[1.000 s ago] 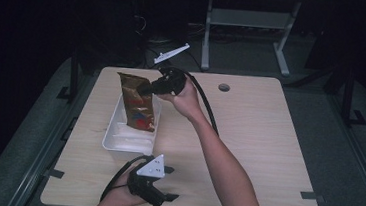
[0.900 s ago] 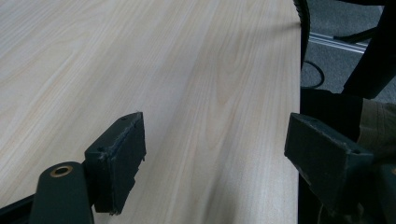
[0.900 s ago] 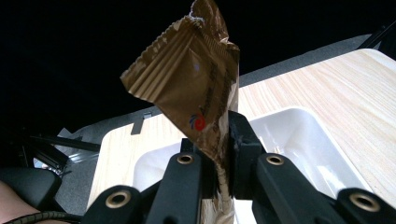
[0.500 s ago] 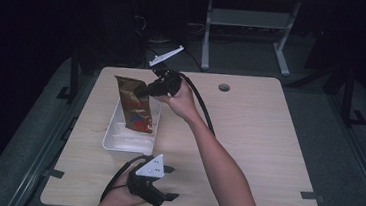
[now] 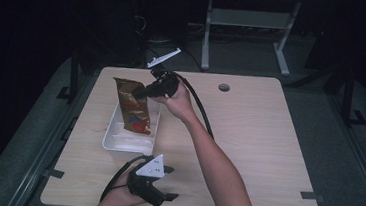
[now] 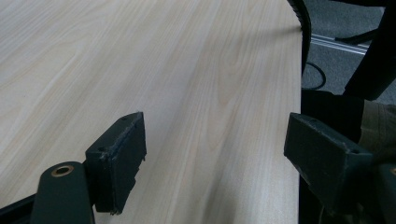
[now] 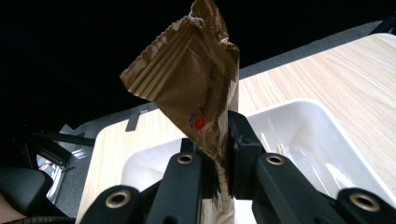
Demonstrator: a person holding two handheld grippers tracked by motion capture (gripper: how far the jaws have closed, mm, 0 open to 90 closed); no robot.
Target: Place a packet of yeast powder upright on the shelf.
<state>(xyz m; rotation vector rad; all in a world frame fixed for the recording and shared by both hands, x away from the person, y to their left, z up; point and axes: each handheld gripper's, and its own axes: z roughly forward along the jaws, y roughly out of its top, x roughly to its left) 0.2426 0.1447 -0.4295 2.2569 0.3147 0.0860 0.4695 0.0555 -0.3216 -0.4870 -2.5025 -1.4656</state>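
Observation:
A brown snack bag with a red picture hangs over the white tray at the table's left. My right gripper is shut on the bag's upper edge. In the right gripper view the crinkled bag rises between the closed jaws, with the white tray below it. My left gripper rests near the table's front edge, open with nothing between its fingers, and bare wood lies between them.
The light wood table has a round cable hole at the back. A black cable trails from the right gripper across the table. A metal frame stands on the floor behind.
The right gripper has carried the bag slightly lower and toward the left over the tray. The left gripper has stayed where it was.

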